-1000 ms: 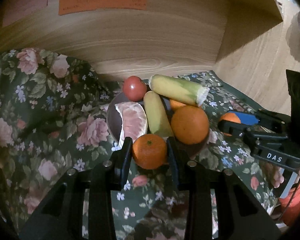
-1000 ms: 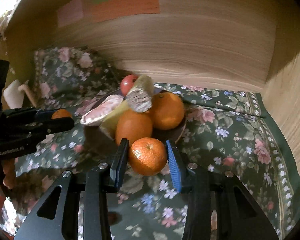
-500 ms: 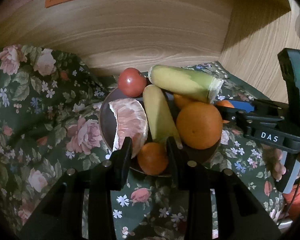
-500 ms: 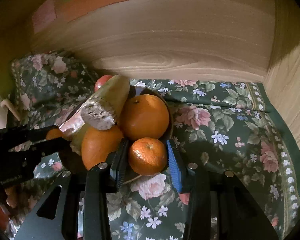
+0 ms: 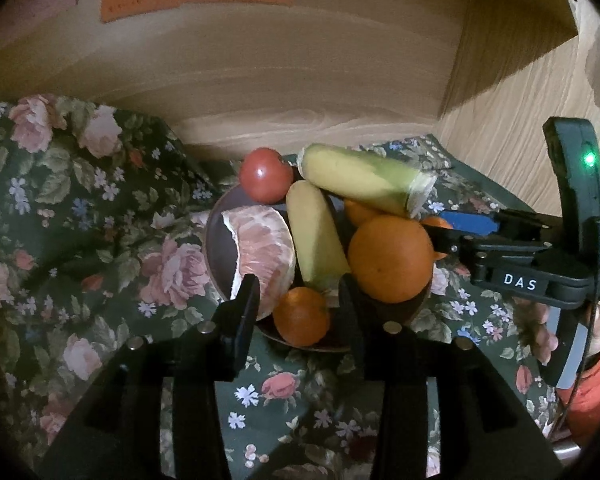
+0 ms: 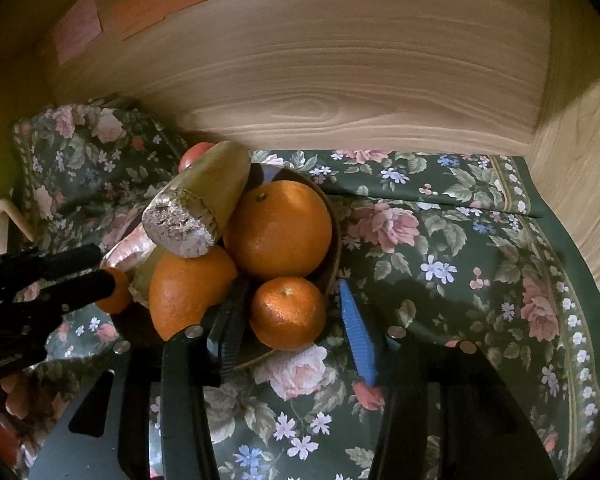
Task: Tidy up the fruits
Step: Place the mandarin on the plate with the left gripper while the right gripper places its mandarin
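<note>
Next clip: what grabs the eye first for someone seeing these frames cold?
A dark bowl heaped with fruit sits mid-frame on a floral cloth: a corn cob lies across the top, over two big oranges and a peeled pomelo piece. Both tongs stand open at the bowl's edge, the left tongs around a small mandarin, the right tongs around another mandarin.

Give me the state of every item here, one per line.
left gripper: open around left mandarin
right gripper: open around right mandarin
left mandarin: resting in bowl, ungripped
right mandarin: resting at bowl rim, ungripped
bowl: heaped with fruit
pomelo piece: peeled
corn cob: lying atop the pile
</note>
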A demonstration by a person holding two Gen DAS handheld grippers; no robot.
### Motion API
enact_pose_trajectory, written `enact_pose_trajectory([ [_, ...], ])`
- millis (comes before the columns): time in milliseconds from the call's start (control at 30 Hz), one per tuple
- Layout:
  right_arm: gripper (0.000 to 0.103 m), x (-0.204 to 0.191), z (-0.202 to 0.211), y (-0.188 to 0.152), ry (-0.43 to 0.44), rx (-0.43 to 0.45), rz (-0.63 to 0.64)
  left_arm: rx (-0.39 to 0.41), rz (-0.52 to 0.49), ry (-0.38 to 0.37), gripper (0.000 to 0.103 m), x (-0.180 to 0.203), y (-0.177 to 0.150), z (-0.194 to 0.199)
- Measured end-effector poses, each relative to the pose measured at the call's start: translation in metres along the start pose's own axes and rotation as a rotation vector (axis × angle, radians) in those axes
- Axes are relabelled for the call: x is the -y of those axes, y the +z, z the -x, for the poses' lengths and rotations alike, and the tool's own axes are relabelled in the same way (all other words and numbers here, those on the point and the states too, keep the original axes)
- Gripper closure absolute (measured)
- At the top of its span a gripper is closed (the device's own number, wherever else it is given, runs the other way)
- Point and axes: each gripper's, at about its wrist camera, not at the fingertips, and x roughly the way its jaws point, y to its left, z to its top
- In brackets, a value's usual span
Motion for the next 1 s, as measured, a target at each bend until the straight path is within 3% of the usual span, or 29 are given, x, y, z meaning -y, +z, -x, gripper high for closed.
enact_pose_trajectory([
  [500,0.056,-0.015,0.054,-0.021,0.019,0.072,0.022,0.045,0.009,0.003,0.059,0.002,-0.023,0.046],
  [1000,0.053,-0.057,0.067,-0.087,0.080,0.036,0.055,-0.049,-0.012,-0.039,0.059,0.021,-0.078,0.052],
])
